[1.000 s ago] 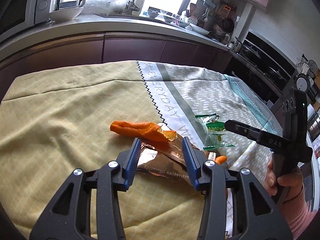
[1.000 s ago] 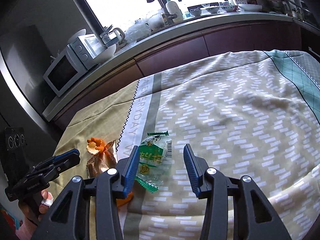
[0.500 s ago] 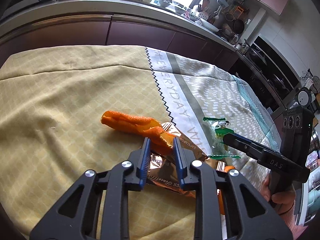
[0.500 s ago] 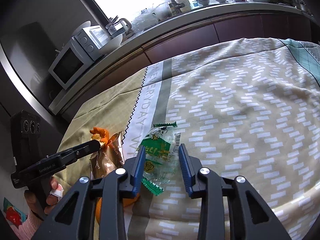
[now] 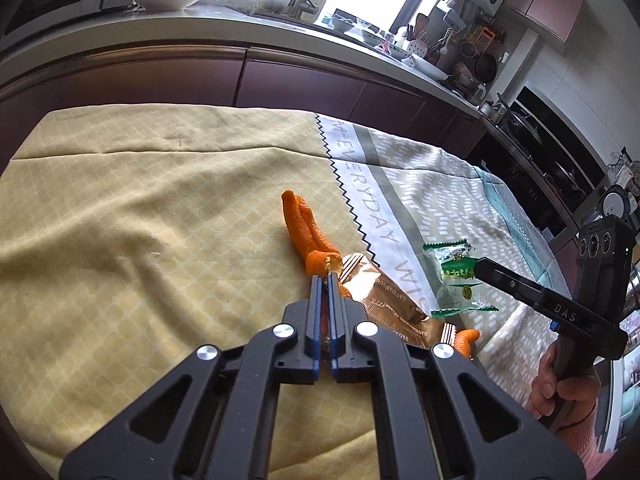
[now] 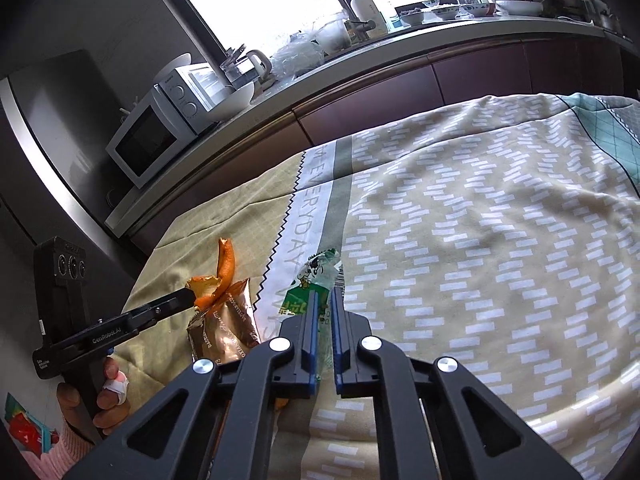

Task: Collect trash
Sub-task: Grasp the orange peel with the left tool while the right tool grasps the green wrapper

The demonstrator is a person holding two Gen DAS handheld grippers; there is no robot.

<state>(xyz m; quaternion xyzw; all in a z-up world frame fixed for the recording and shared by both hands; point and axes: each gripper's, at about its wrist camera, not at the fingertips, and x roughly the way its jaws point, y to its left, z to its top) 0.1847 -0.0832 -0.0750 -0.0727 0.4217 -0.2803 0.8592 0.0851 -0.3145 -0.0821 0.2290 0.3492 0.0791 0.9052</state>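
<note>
An orange peel [image 5: 306, 236] is pinched at its near end by the clenched left gripper [image 5: 324, 280], just above a copper wrapper [image 5: 380, 300] on the tablecloth [image 5: 140, 220]. Beside them, a green packet [image 6: 310, 284] is clamped by the right gripper [image 6: 323, 300].

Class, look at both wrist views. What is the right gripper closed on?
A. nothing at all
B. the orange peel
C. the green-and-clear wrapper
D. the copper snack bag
C: in the right wrist view the right gripper has its blue pads pinched on the green-and-clear wrapper, while the left gripper beside it holds the orange peel above the copper bag.
</note>
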